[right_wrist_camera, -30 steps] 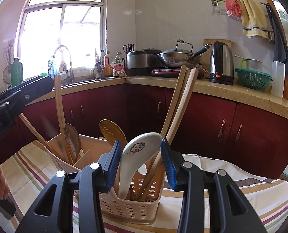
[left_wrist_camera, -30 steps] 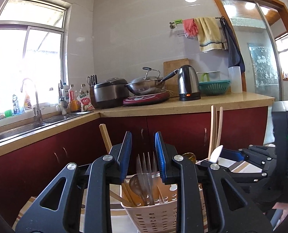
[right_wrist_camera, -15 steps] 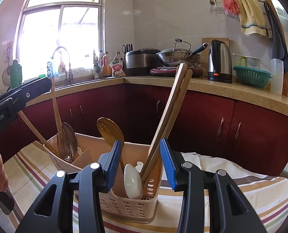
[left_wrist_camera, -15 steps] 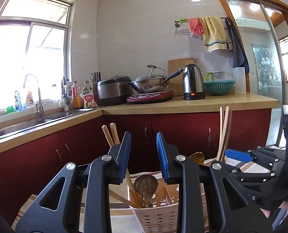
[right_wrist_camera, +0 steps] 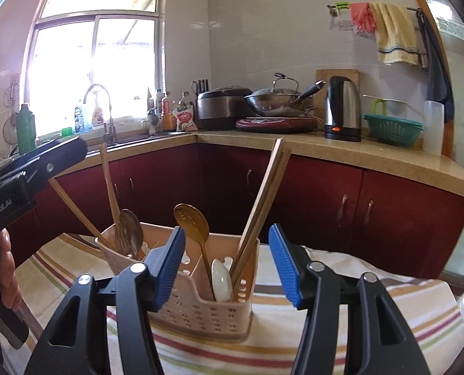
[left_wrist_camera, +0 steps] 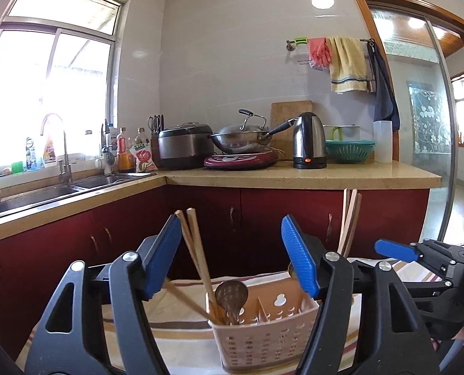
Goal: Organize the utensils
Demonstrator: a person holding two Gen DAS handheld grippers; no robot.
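A beige slotted utensil basket [left_wrist_camera: 263, 337] stands on the striped tablecloth [right_wrist_camera: 341, 322]. My left gripper [left_wrist_camera: 232, 256] hovers just before it, jaws opening, nothing pressed between the pads. Wooden chopsticks [left_wrist_camera: 194, 250] and a metal spoon [left_wrist_camera: 232, 293] stand in the basket's left compartment. In the right wrist view my right gripper [right_wrist_camera: 227, 265] hangs over the basket [right_wrist_camera: 200, 309], jaws opening and empty. A white ceramic spoon [right_wrist_camera: 222, 278], a gold spoon [right_wrist_camera: 191, 222] and chopsticks [right_wrist_camera: 263, 200] stand in the near compartment.
A person's hand [right_wrist_camera: 7, 268] holds the left gripper's handle at the left edge. Behind the table runs an L-shaped counter [left_wrist_camera: 294, 179] with a kettle [left_wrist_camera: 308, 140], wok [left_wrist_camera: 241, 136], rice cooker [left_wrist_camera: 185, 145], green colander [left_wrist_camera: 349, 151] and sink [left_wrist_camera: 44, 192]. Red cabinets [right_wrist_camera: 357, 206] stand below.
The forks between the left jaws and the white spoon between the right jaws have dropped into the basket. Both sets of jaws have widened, and both grippers have drawn back and up.
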